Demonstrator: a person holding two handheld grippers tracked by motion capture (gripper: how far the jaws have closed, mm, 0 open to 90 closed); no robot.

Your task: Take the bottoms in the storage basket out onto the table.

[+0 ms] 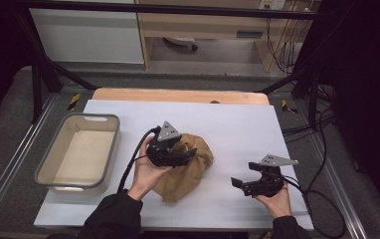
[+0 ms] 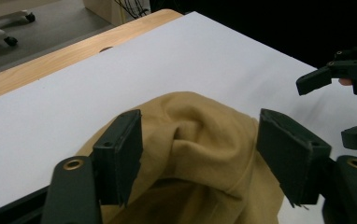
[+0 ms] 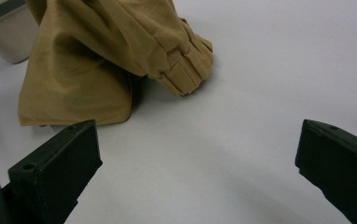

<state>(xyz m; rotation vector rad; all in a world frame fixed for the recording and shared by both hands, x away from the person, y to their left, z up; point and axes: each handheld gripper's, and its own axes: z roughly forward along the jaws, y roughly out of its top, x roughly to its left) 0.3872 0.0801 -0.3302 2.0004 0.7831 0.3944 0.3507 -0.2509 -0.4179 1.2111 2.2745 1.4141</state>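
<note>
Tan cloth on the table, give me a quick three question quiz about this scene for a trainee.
1. True or false: the left hand-held gripper is clamped on the tan cloth.
2. Which side of the cloth is the grey bin on in the high view: A left, B right, C behind?
3. What lies between the jaws of the right hand-held gripper?

Key: 1 false, its jaws stand open over the cloth. 2 A. 3 Nothing but bare white table.

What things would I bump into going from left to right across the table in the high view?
Grey bin → left gripper over the tan cloth → right gripper.
</note>
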